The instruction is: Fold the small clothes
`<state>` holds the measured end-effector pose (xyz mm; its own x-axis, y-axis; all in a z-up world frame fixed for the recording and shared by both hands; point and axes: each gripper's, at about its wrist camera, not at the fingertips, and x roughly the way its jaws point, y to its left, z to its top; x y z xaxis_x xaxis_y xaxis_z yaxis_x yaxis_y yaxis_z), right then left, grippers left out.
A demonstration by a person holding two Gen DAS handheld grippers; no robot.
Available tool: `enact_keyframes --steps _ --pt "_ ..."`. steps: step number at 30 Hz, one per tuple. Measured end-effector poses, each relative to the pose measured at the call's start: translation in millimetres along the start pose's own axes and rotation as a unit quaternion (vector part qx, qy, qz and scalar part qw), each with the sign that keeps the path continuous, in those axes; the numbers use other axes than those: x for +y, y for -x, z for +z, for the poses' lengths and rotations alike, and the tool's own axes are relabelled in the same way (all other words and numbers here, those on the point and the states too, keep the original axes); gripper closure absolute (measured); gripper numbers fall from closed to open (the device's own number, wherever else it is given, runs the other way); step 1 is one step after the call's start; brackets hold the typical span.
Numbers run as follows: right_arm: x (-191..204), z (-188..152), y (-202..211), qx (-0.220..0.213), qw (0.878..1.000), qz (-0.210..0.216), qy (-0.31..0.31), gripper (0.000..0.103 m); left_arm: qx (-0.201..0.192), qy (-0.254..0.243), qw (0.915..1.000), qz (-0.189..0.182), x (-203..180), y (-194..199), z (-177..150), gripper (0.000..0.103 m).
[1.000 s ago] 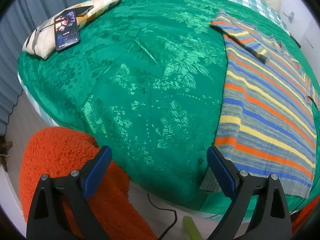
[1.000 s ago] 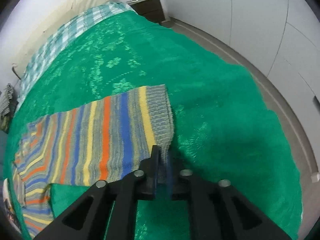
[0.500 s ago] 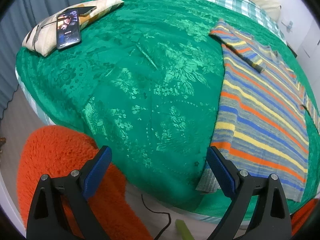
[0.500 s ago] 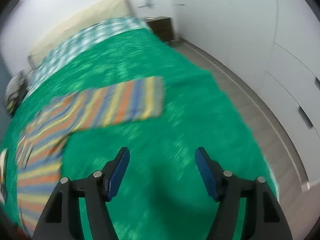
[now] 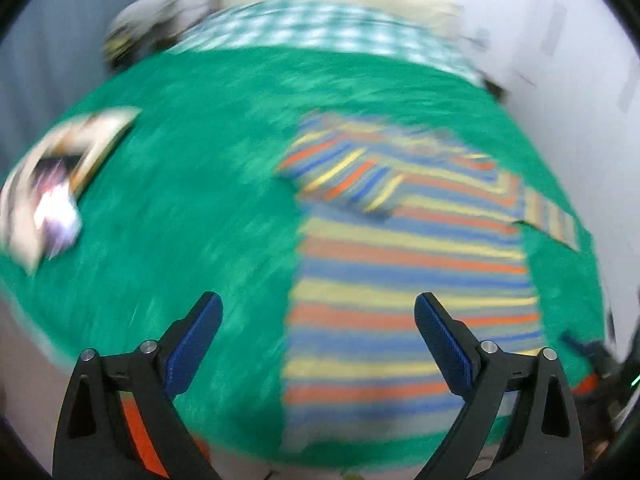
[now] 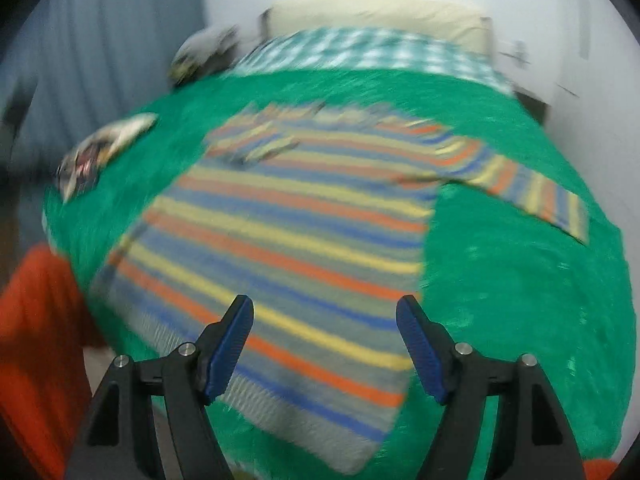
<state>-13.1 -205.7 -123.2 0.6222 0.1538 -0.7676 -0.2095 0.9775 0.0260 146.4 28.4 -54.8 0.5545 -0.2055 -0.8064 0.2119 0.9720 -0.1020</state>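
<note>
A striped knit sweater (image 5: pixel 400 272) in grey, blue, orange and yellow lies flat on the green bedspread (image 5: pixel 192 208). Its left sleeve is folded over the chest and its right sleeve (image 6: pixel 532 196) sticks out to the right. The sweater also shows in the right wrist view (image 6: pixel 288 248). My left gripper (image 5: pixel 316 320) is open and empty above the sweater's lower left edge. My right gripper (image 6: pixel 324 320) is open and empty above the sweater's hem. Both views are blurred by motion.
A pillow with a phone on it (image 5: pixel 60 184) lies at the bed's left side. An orange fluffy rug (image 6: pixel 36 344) covers the floor to the left. A checked sheet (image 6: pixel 360 52) and headboard are at the far end.
My right gripper let go of the sleeve, opened and swung back to the foot of the bed. My left gripper swung right and now faces the sweater.
</note>
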Motion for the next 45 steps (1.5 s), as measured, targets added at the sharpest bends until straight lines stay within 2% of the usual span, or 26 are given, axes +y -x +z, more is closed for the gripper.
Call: enact_keyframes --steps 2,3,6,8,12,13,14,15,16,18,19,20,21,22,24,26,29,31,32,33,37,39,43,45 --pt "1.5 -5.7 -6.3 0.011 1.000 0.009 -0.001 0.030 0.029 -0.066 0.9968 -0.036 -27.5 -28.7 30.6 0.005" --pt "-0.9 -7.9 -8.7 0.016 1.000 0.012 -0.004 0.030 0.042 -0.097 0.9936 -0.039 -39.4 -45.8 41.9 0.005" --pt "-14.7 -10.4 -10.9 0.021 0.999 0.010 -0.022 0.030 0.077 -0.167 0.9830 -0.008 -66.9 -108.2 68.3 0.008" --pt "-26.5 -12.2 -8.6 0.020 0.999 0.007 -0.040 0.030 0.100 -0.176 0.9794 0.002 -72.8 -138.4 76.8 0.016" --pt "-40.1 -11.7 -11.1 0.026 0.997 0.011 -0.078 0.030 0.127 -0.191 0.9733 -0.001 -81.8 -184.1 78.5 0.017" --pt "-42.7 -11.9 -12.8 0.029 0.996 0.012 -0.085 0.030 0.137 -0.188 0.9725 0.001 -81.0 -196.8 77.6 0.020" --pt "-43.9 -12.0 -14.2 0.031 0.995 0.012 -0.090 0.030 0.147 -0.182 0.9723 0.002 -76.9 -206.7 77.0 0.027" --pt "-45.1 -12.1 -15.2 0.033 0.995 0.013 -0.092 0.030 0.159 -0.169 0.9727 0.003 -70.9 -219.1 75.7 0.032" --pt "-45.5 -12.4 -16.1 0.035 0.995 0.013 -0.093 0.030 0.165 -0.155 0.9739 0.001 -65.1 -225.3 73.7 0.046" --pt "-45.0 -13.2 -18.6 0.040 0.995 0.014 -0.091 0.030 0.154 -0.111 0.9817 -0.007 -48.9 -227.4 75.1 0.084" --pt "-44.6 -13.8 -20.4 0.044 0.995 0.014 -0.089 0.030 0.150 -0.094 0.9842 -0.001 -41.2 -224.8 78.1 0.100" --pt "-44.0 -14.2 -22.2 0.048 0.995 0.013 -0.088 0.030 0.139 -0.059 0.9884 -0.010 -27.6 -217.2 83.4 0.100" --pt "-43.6 -14.2 -22.7 0.050 0.995 0.013 -0.088 0.030 0.111 -0.005 0.9936 -0.019 -2.7 -201.8 91.4 0.100" --pt "-43.0 -14.3 -23.1 0.050 0.995 0.013 -0.086 0.030 0.091 0.039 0.9949 -0.017 20.0 -189.6 96.1 0.100" --pt "-41.0 -14.5 -23.1 0.050 0.995 0.012 -0.081 0.030 0.059 0.155 0.9862 -0.007 84.3 -167.4 99.4 0.100" --pt "-38.1 -15.3 -25.2 0.054 0.996 0.011 -0.074 0.030 0.044 0.278 0.9589 0.034 162.6 -154.7 89.7 0.100" --pt "-32.8 -16.8 -32.5 0.067 0.996 0.013 -0.062 0.030 0.042 0.365 0.9265 0.083 232.4 -149.2 69.7 0.100" --pt "-28.6 -17.5 -36.6 0.073 0.996 0.012 -0.055 0.030 0.048 0.390 0.9159 0.082 253.9 -150.9 59.5 0.101" --pt "-27.2 -18.3 -38.1 0.076 0.996 0.012 -0.052 0.030 0.050 0.395 0.9135 0.082 258.4 -152.4 55.8 0.101" --pt "-25.9 -19.3 -40.0 0.080 0.996 0.011 -0.049 0.030 0.052 0.394 0.9137 0.083 258.3 -155.8 54.6 0.101" --pt "-23.5 -23.5 -46.0 0.093 0.995 0.003 -0.041 0.029 0.054 0.350 0.9290 0.106 253.5 -158.8 61.1 0.101" --pt "-23.6 -24.1 -47.5 0.094 0.995 0.002 -0.040 0.029 0.052 0.332 0.9332 0.127 255.9 -156.3 65.7 0.101" --pt "-24.4 -24.6 -50.1 0.097 0.994 0.002 -0.041 0.028 0.071 0.325 0.9301 0.155 275.8 -159.8 63.3 0.101" --pt "-24.3 -24.8 -51.1 0.099 0.994 0.002 -0.042 0.027 0.086 0.337 0.9264 0.145 284.2 -165.5 54.8 0.097"
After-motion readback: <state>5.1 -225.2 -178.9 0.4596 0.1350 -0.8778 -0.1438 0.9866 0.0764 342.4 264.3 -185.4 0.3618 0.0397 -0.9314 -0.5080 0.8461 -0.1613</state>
